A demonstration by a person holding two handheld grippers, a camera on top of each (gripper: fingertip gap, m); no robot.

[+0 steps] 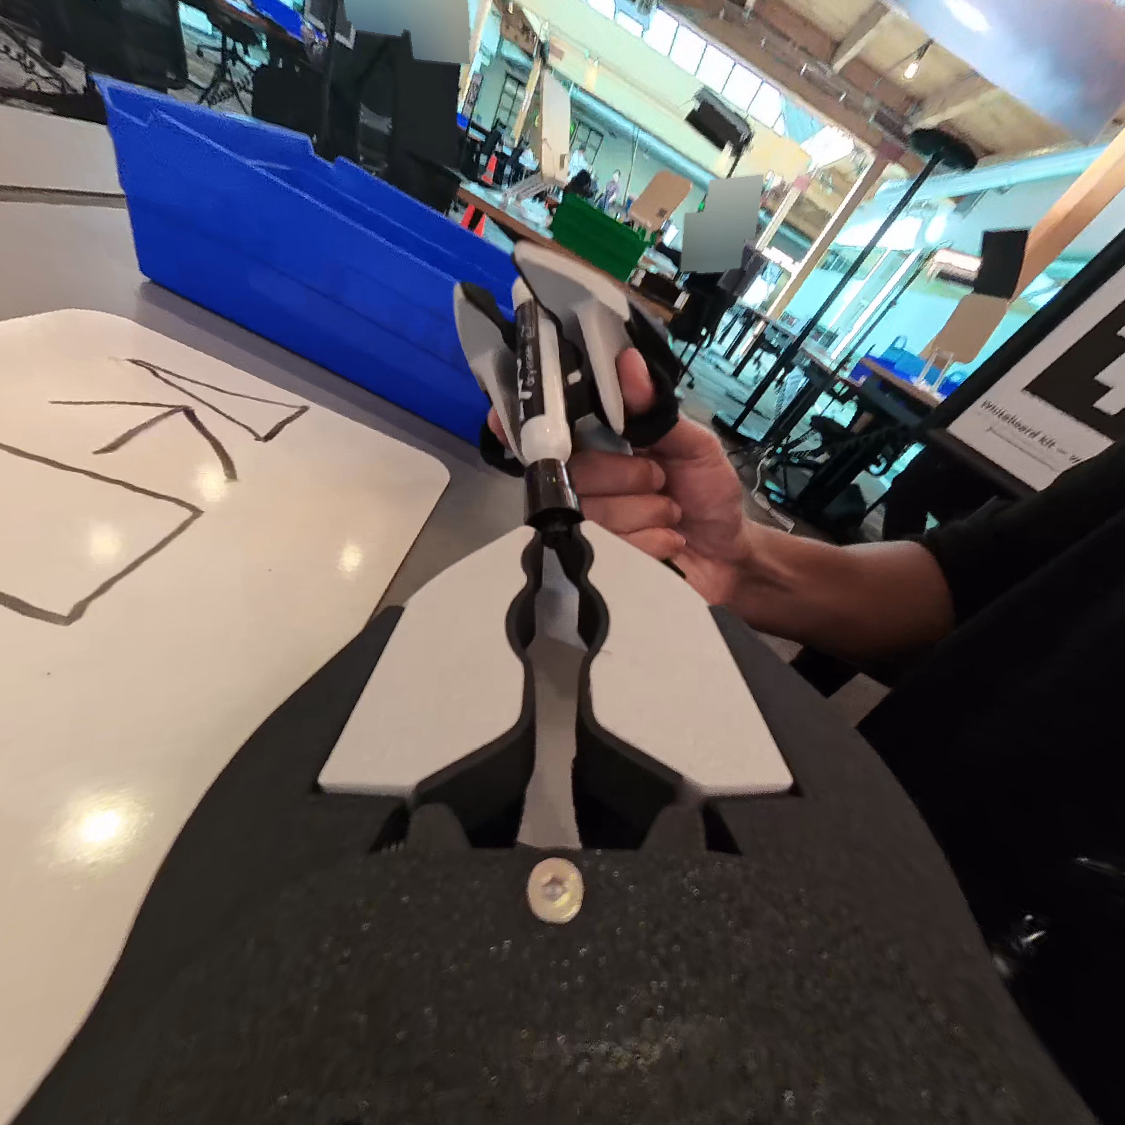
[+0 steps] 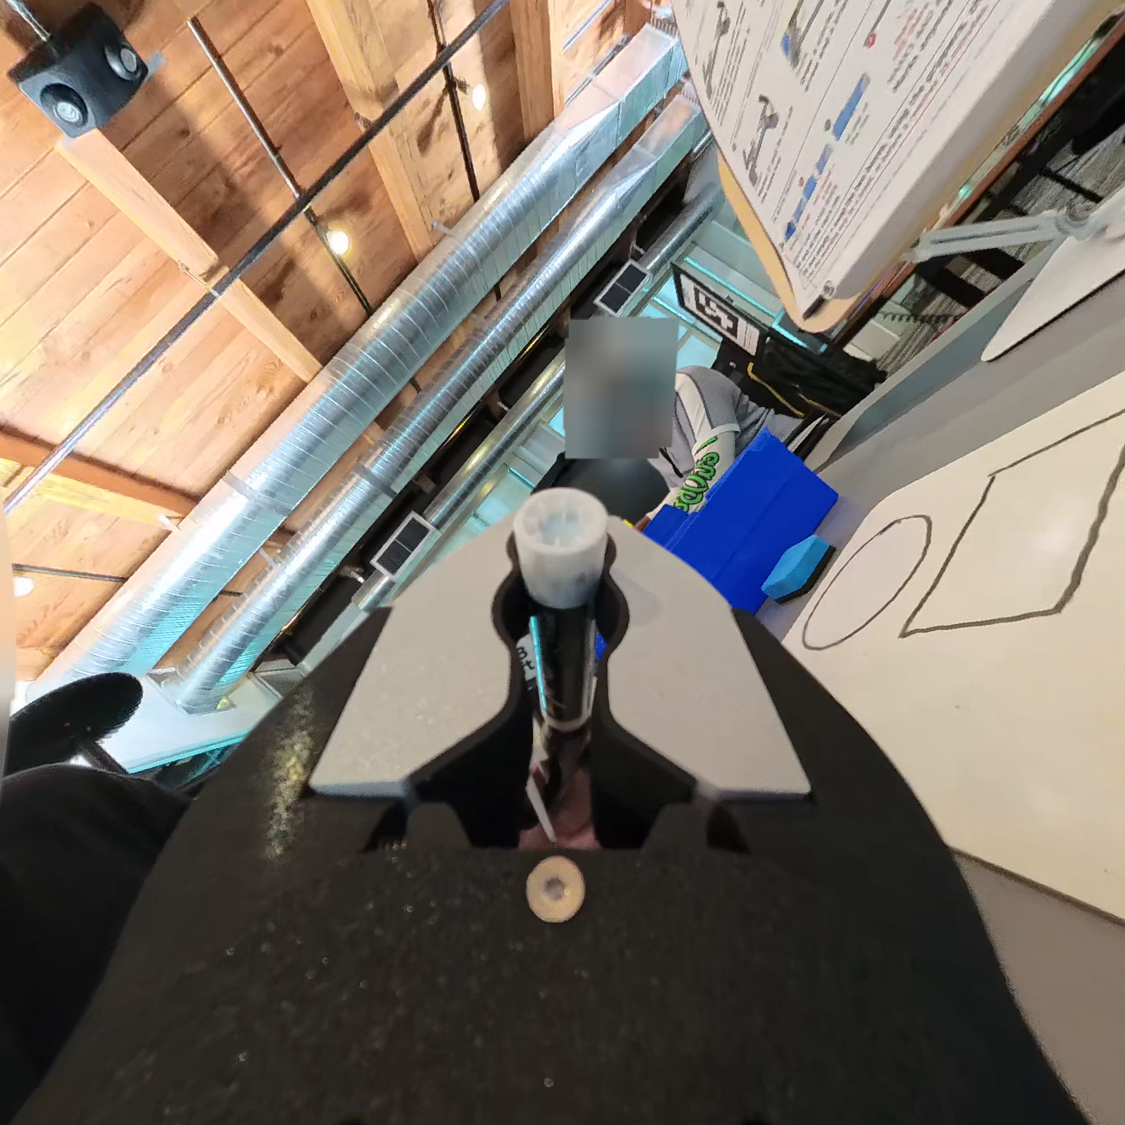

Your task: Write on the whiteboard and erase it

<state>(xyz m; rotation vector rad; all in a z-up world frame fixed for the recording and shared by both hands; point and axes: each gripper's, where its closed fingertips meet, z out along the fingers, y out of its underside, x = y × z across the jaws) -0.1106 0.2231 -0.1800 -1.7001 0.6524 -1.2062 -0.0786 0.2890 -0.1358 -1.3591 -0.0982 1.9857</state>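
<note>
Here, in the left wrist view, the left gripper [image 1: 557, 548] has its jaws nearly together on something dark at the marker [image 1: 539, 396] tip; I cannot tell if it grips. The marker's long axis runs straight away, beside the whiteboard [image 1: 182, 609]. In the right wrist view, the right gripper [image 2: 560, 584] is clamped on the marker [image 2: 560, 639], end-on; an eraser [image 2: 794, 569] by the whiteboard [image 2: 913, 700] shows only here.
</note>
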